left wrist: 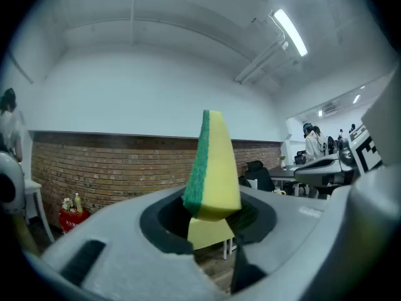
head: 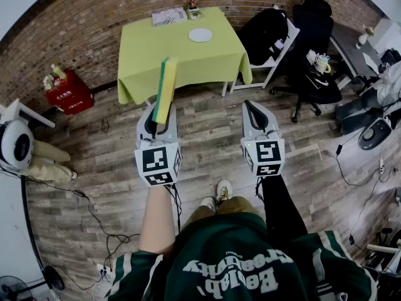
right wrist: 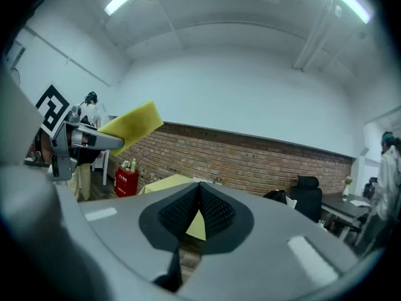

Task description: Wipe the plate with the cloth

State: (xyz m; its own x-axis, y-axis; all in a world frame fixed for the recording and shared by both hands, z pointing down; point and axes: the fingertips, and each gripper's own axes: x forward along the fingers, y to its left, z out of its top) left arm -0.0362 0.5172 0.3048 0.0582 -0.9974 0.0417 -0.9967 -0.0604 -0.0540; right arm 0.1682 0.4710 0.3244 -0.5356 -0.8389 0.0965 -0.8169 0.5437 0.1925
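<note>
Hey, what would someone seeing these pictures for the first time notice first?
First the yellow and green sponge, standing upright in the shut left gripper near the middle of the head view. Beyond it, by the brick wall, a table draped in lime green carries a small white plate. The right gripper is shut and empty, beside the left one.

A square table (head: 153, 49) draped in a yellow-green cloth stands on a wood-plank floor (head: 207, 133). A white plate (head: 200, 35) lies right of the table's centre, toward the far edge. A stack of papers (head: 169, 15) and a small flower pot (head: 192, 7) sit along that far edge.
</note>
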